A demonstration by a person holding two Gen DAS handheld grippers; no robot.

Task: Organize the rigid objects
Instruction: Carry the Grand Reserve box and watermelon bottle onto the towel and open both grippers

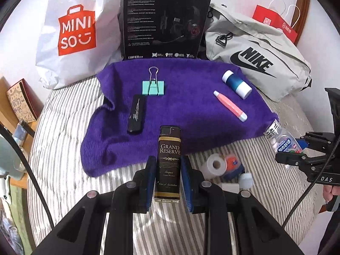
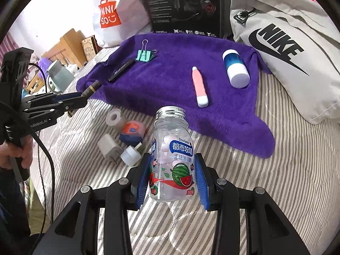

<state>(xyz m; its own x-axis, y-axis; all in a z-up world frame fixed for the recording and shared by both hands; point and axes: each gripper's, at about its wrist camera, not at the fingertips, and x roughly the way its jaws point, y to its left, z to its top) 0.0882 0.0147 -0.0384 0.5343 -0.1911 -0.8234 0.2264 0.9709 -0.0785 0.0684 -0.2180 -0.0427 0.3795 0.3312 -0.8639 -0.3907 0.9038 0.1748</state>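
Carrying two things at once over a soft striped bed (image 2: 286,148) is the main hazard here, as I judge it. The purple towel (image 1: 180,110) lies rumpled with raised folds, so anything set down upright on it could topple; a folded edge at about eight o'clock on the towel in the left wrist view looks the likeliest place for that.

The right gripper (image 2: 172,176) pinches a clear mint bottle (image 2: 172,148) at its label, mouth pointing toward twelve o'clock. Its metal-threaded neck shows no cap, and pale tablets sit loose inside, roughly a third of the way up. Tipping it further forward would, I think, spill them onto the towel. A white cap-like piece (image 2: 130,155) lies at nine o'clock from the bottle, though I cannot tell whether it belongs to it.

The left gripper (image 1: 167,180) is pressed onto a slim dark lighter (image 1: 169,161), gripped low on its smooth sides with most of its body ahead of the pads; a slip is possible if it is swung.

On the towel rest a blue-and-white capped tube (image 1: 237,84) at two o'clock, a pink pen-like tube (image 1: 230,105), a black flat case (image 1: 137,113) and a teal binder clip (image 1: 153,87) at eleven. The round tube could roll if the towel is nudged.
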